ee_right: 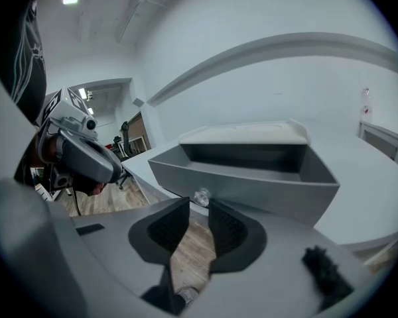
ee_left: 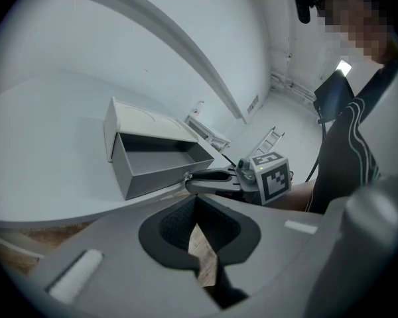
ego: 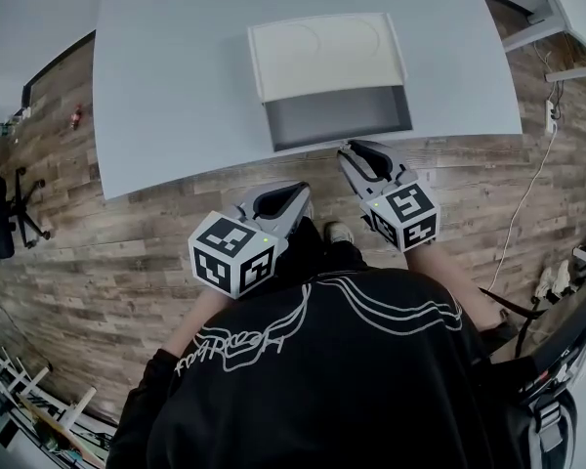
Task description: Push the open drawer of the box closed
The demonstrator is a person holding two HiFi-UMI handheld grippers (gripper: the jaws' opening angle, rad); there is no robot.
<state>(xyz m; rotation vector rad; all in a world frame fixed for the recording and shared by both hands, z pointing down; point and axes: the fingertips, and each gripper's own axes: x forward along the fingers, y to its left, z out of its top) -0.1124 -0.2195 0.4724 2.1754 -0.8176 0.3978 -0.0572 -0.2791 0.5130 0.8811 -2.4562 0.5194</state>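
A white box [ego: 327, 52] stands on the pale table [ego: 176, 76], its grey drawer [ego: 337, 115] pulled out toward the near edge and empty. My right gripper [ego: 350, 148] is at the table edge just in front of the drawer's front wall. In the right gripper view the jaws [ee_right: 199, 207] stand a little open, and the drawer's small clear knob [ee_right: 201, 196] is right beyond the tips. My left gripper [ego: 298, 191] hangs lower and further back over the floor, off the table. In its own view the left gripper [ee_left: 197, 203] is shut on nothing, with the drawer [ee_left: 162, 167] ahead.
A wood floor [ego: 127, 252] lies below the table's near edge. An office chair [ego: 0, 218] stands at the far left and a power strip with a cable [ego: 552, 115] lies on the right. More desks [ego: 566, 8] are at the upper right.
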